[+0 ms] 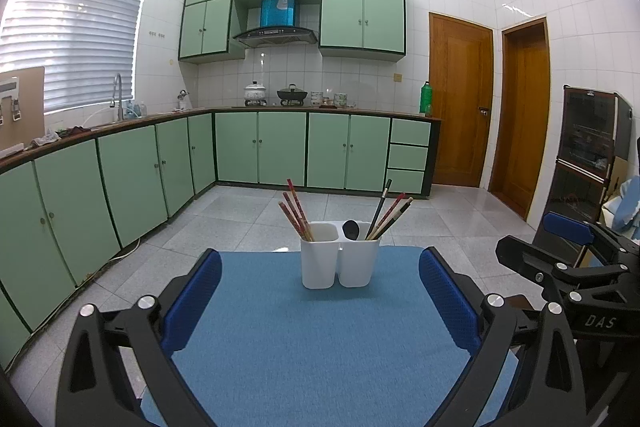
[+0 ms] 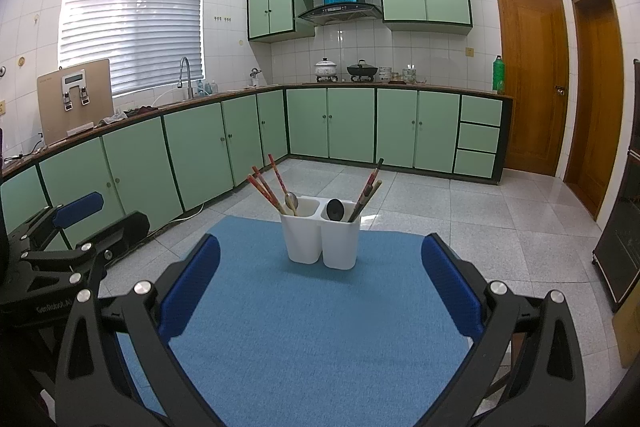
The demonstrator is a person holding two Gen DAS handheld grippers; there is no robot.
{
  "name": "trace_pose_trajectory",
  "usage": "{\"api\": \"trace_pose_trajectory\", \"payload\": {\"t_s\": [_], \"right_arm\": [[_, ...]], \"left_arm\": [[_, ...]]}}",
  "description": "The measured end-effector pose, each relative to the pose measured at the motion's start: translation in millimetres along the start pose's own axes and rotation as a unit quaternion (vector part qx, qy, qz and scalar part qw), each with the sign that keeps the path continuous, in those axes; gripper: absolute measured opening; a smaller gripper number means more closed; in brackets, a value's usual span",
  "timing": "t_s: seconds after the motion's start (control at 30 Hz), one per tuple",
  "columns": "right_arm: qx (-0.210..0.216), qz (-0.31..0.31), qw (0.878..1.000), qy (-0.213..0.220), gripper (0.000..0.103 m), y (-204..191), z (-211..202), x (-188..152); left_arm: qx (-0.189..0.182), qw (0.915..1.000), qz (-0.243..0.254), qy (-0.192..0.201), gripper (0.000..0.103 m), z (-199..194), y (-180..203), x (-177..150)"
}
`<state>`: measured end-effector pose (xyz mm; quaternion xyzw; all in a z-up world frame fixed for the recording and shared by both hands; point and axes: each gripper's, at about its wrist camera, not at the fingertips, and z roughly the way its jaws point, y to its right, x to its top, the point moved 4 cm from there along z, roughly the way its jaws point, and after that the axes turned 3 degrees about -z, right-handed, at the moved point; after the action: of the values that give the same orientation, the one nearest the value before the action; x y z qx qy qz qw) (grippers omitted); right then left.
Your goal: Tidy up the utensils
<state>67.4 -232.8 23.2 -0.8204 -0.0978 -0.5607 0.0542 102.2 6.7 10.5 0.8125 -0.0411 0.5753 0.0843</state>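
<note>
White holder (image 1: 340,259) on blue mat (image 1: 320,339), metal spoon (image 2: 291,202) only in right view, both grippers' fingers released

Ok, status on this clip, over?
Both hand-held grippers open, empty. Utensil holder upright on blue mat, chopsticks inside. Nothing blocking.

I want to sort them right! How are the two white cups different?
The left cup holds red patterned chopsticks and a pale spoon. The right cup holds darker chopsticks and a black spoon. Left's sticks lean left, right's lean right. Both cups are white, upright, touching, on the blue mat.
</note>
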Motion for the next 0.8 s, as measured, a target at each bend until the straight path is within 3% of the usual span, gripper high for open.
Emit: {"api": "trace_pose_trajectory", "payload": {"t_s": [0.8], "right_arm": [[0.000, 0.001, 1.000, -0.001, 0.098, -1.1, 0.6, 0.3]], "left_arm": [[0.001, 1.0000, 0.000, -0.001, 0.097, 0.0, 0.8, -3.4]]}}
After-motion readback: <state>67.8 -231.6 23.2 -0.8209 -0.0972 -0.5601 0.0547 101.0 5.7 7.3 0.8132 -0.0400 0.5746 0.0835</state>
